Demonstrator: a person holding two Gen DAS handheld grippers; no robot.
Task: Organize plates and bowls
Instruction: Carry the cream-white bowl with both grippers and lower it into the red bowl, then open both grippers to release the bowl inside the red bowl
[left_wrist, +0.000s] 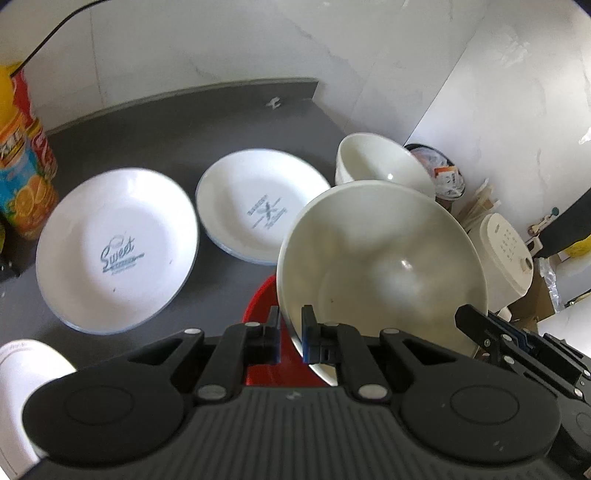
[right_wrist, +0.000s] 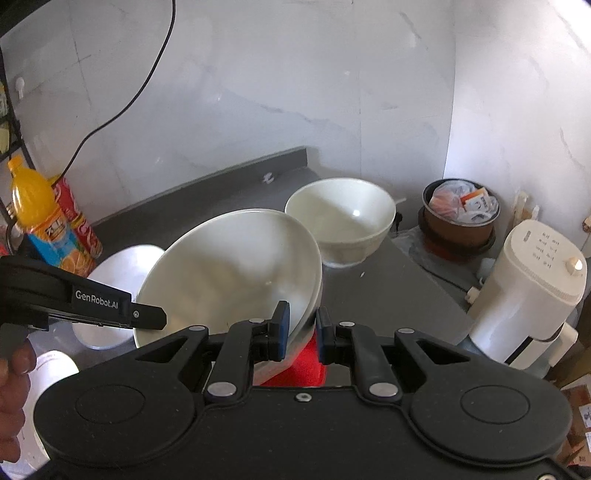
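large white bowl (left_wrist: 384, 266), tilted, held above a red bowl (left_wrist: 264, 317) at the table's near edge. left gripper (left_wrist: 290, 336) nearly closed, its pads pinching the bowl's near rim; right gripper (right_wrist: 299, 332) likewise clamps the opposite rim, one pad inside the wall and one outside. second white bowl (right_wrist: 341, 218) sits near the table's (left_wrist: 177, 122) right edge. two plates (left_wrist: 114, 247) (left_wrist: 258, 206) lie side by side to the left; bare grey surface behind them reaches the wall.
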